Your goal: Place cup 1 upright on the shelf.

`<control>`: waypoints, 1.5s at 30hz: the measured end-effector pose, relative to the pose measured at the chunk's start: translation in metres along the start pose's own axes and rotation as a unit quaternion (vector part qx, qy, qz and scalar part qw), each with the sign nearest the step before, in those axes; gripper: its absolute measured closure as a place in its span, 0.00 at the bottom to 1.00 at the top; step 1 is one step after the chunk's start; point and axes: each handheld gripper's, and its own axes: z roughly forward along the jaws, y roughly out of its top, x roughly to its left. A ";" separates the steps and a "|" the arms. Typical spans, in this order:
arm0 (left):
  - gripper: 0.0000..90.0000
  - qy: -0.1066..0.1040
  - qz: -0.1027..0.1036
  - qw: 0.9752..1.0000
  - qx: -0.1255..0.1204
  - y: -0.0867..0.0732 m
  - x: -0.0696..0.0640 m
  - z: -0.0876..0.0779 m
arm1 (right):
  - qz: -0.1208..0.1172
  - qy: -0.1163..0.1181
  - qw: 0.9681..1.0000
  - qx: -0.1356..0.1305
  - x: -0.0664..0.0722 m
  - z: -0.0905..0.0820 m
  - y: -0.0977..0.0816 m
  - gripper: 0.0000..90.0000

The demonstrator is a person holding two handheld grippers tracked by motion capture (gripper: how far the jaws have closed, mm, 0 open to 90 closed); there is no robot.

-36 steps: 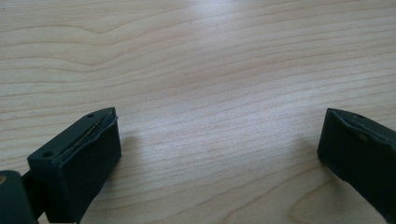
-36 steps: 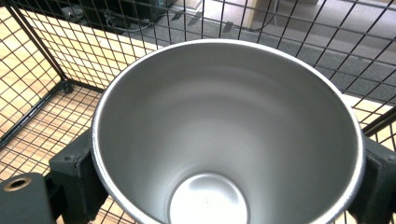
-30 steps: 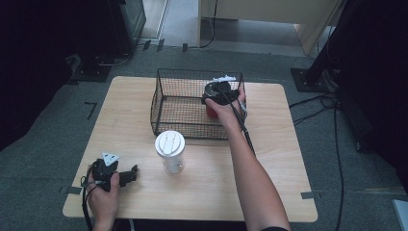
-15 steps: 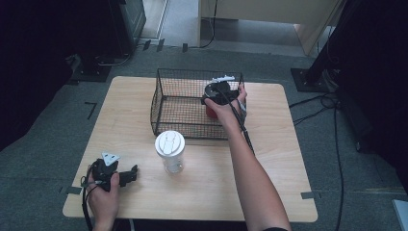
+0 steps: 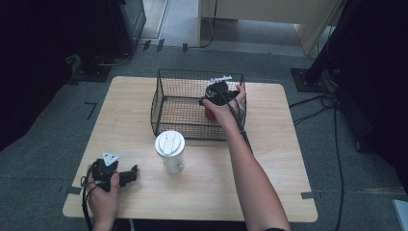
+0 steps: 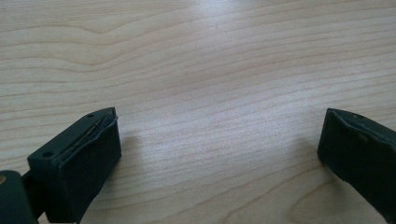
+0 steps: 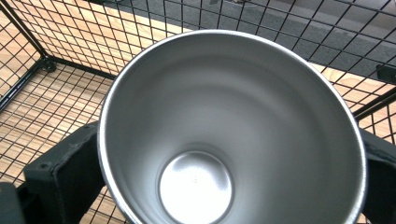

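Both jaws of our right gripper, just opened wide, flank the upright cup in the basket, while our left gripper gapes empty on the tabletop.

One wire basket, one red steel-lined cup inside it, one lidded clear cup, one wooden table and two hand-held grippers are counted.
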 end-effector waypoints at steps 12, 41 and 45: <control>0.00 0.000 -0.001 1.000 -0.001 0.000 0.000 0.000 | -0.032 -0.034 0.999 -0.003 0.007 -0.004 -0.003 0.00; 0.00 0.000 -0.001 1.000 -0.001 0.000 0.000 0.000 | -0.040 -0.007 0.994 -0.102 0.011 -0.057 -0.002 0.00; 0.00 0.000 -0.001 1.000 -0.001 0.000 0.000 0.000 | -0.037 0.009 0.992 -0.123 0.008 -0.068 -0.007 0.00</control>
